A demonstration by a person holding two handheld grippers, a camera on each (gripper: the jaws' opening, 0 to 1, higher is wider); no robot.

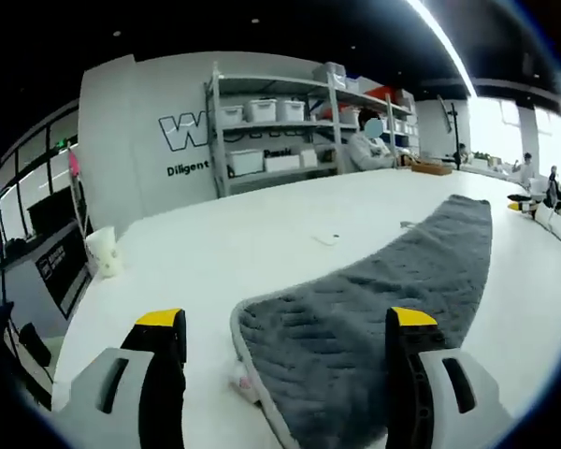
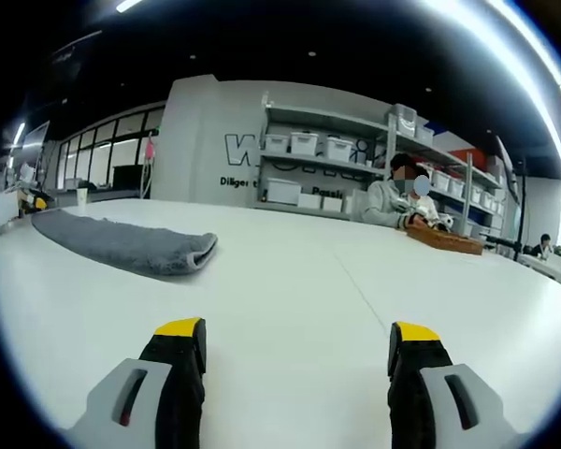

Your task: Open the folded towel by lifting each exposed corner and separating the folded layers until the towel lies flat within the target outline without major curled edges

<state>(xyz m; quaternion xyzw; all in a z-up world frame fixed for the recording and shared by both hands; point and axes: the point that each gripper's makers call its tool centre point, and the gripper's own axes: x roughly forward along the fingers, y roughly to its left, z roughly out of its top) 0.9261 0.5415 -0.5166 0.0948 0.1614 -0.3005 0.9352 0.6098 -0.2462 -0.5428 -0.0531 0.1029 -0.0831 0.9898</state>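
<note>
A broad white table (image 1: 262,243) carries one folded grey towel (image 1: 383,290), its near end between the left gripper (image 1: 285,341)'s wide, empty jaws. The right gripper (image 2: 294,351), equally spread and empty, hovers well apart over bare tabletop. One shelving rack (image 2: 327,168) stands behind a seated person (image 2: 393,201).

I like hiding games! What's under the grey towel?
The grey towel lies folded on the white table. Something small and pinkish peeks from its near edge; anything else underneath is covered.
</note>
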